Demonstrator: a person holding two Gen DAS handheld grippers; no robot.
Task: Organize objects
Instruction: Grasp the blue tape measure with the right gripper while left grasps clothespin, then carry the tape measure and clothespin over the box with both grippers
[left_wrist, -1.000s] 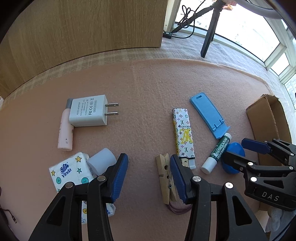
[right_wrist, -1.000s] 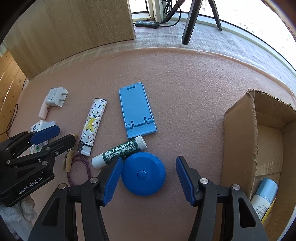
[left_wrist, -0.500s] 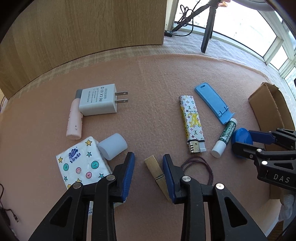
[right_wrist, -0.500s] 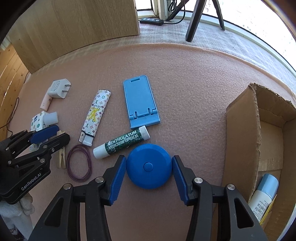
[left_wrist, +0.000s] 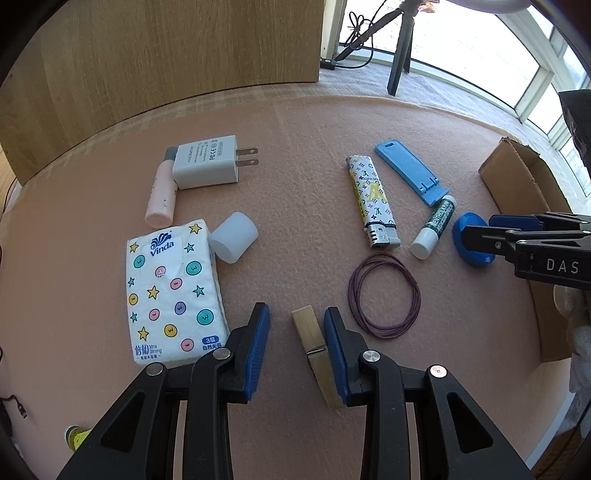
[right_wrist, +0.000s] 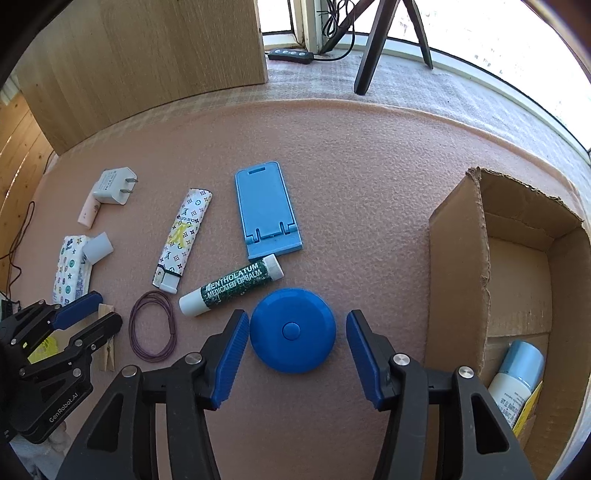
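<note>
On the pink mat beside the cardboard box (right_wrist: 458, 258), the right gripper (right_wrist: 297, 345), its jaws opening, straddles the blue round case (right_wrist: 292, 329); the left gripper (left_wrist: 297, 334) brackets a wooden clothespin (left_wrist: 314, 350), parted.

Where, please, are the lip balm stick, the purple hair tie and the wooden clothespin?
lip balm stick (right_wrist: 236, 288): right wrist view, on its green printed label.
purple hair tie (left_wrist: 384, 334): left wrist view, on the near arc of its loop.
wooden clothespin (left_wrist: 307, 329): left wrist view, on its upper wooden leg.
</note>
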